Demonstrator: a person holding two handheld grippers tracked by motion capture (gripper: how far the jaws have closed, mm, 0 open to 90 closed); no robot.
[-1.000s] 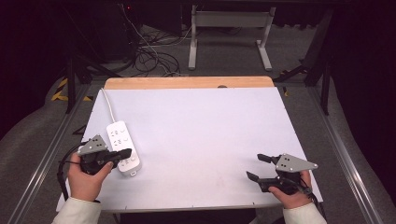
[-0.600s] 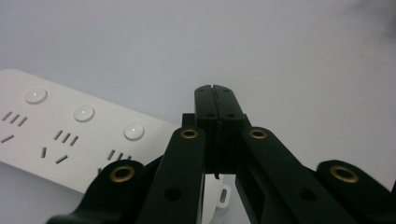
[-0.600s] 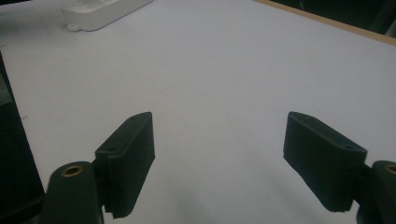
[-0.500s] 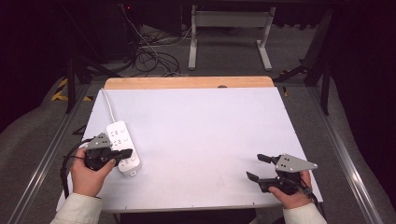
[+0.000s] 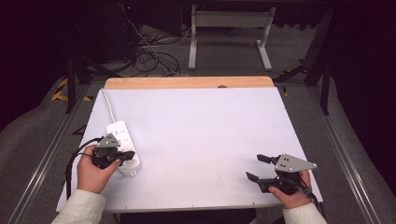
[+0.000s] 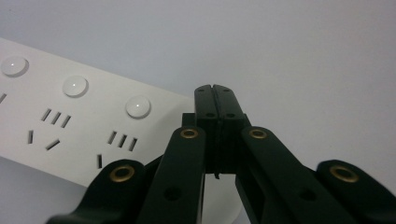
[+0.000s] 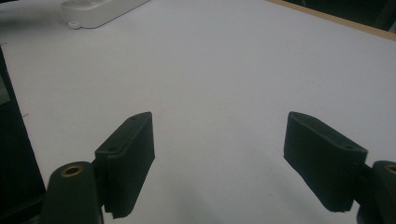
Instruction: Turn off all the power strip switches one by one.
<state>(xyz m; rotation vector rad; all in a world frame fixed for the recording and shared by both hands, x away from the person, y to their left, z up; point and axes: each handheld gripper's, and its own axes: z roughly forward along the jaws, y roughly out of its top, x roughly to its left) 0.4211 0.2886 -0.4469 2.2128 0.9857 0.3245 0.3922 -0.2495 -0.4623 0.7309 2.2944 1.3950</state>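
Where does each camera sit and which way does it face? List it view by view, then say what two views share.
High view: above the person's side, looking forward and down on the table; both hands, left gripper and right gripper show.
Left gripper view: rides the left gripper, looking along its shut jaws at the power strip.
Right gripper view: rides the right gripper, looking across the table between its open jaws.
Shared: all three show the power strip.

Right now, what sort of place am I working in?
Probably a lab or recording workshop: a white-topped table bearing a power strip, loose cables on the floor behind it, and dark surroundings.
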